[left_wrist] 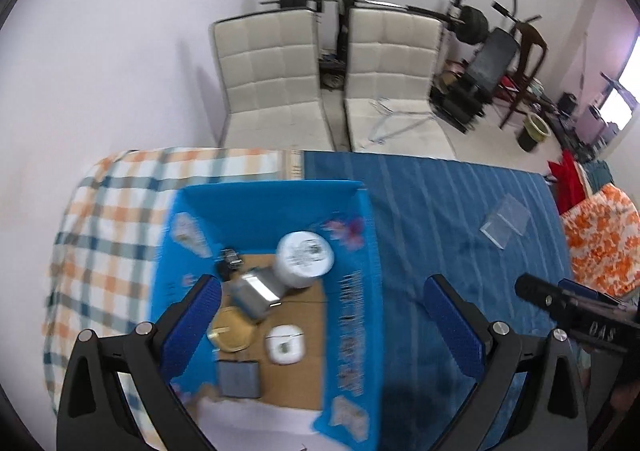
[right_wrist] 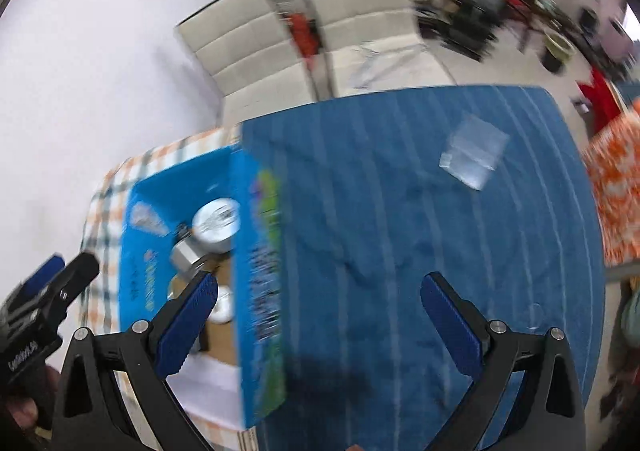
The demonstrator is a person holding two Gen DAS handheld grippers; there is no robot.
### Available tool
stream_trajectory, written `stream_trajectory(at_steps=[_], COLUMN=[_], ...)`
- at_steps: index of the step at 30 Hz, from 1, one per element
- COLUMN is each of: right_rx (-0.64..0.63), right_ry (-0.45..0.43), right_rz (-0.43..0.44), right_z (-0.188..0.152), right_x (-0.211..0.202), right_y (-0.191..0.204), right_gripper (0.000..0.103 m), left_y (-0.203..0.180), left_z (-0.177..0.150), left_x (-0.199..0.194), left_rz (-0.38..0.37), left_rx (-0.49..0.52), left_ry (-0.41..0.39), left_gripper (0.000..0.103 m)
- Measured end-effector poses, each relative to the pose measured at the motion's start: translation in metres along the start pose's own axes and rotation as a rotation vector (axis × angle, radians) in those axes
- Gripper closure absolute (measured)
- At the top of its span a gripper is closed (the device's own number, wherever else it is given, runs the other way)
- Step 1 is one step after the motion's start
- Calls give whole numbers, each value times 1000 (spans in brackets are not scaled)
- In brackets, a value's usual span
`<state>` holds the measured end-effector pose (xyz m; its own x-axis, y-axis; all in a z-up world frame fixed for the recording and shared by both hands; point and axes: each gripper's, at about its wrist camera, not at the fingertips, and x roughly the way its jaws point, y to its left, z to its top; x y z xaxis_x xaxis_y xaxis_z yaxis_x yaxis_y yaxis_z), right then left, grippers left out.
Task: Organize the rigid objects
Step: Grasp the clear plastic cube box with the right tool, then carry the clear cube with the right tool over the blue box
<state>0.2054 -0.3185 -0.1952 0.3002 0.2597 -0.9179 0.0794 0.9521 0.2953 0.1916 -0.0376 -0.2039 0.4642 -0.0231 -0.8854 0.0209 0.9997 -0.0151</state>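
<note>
An open blue cardboard box (left_wrist: 360, 235) (right_wrist: 256, 243) stands on the table. Inside lie a white round tub (left_wrist: 306, 257) (right_wrist: 216, 221), a silver metal case (left_wrist: 256, 291), a gold round tin (left_wrist: 232, 333), a white earbud case (left_wrist: 285, 343), a grey square block (left_wrist: 239, 379) and a small black item (left_wrist: 230, 261). My left gripper (left_wrist: 320, 291) is open and empty above the box's right side. My right gripper (right_wrist: 318, 291) is open and empty above the blue cloth, straddling the box's right wall. A clear plastic case (left_wrist: 506, 221) (right_wrist: 474, 153) lies far right on the cloth.
A blue striped cloth (left_wrist: 460, 219) (right_wrist: 400, 191) covers the table's right part, a plaid cloth (left_wrist: 108, 219) the left. Two white chairs (left_wrist: 272, 83) stand behind the table. Gym gear and clutter (left_wrist: 488, 59) lie at the back right. An orange floral fabric (left_wrist: 604, 227) lies right.
</note>
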Motion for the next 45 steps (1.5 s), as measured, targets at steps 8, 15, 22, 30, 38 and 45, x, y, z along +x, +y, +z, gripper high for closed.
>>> stream_trajectory(at_steps=[8,15,22,30,38,45], right_rx=[206,371,499,497,417,286], right_ry=[10,75,139,196,260,290], right_rz=[-64,-60,-69,-123,-78,-52], right_z=[46,91,123,141,147,121], right_x=[21,77,147,196,213,204], right_y=[-102,-169,-208,-223,-208,-185], right_gripper=[0,0,0,11,40,41], left_y=[-85,-126,-147,-154,-157,-145], left_z=[32,51,54,42,19,-4], left_x=[72,166,228,260,259,238], left_rz=[-86,-118,-83,-73,-77,-59], left_rx=[93,94,129,119,128,121], left_ry=[91,207,271,344,402,393], left_gripper=[0,0,0,0,0,0])
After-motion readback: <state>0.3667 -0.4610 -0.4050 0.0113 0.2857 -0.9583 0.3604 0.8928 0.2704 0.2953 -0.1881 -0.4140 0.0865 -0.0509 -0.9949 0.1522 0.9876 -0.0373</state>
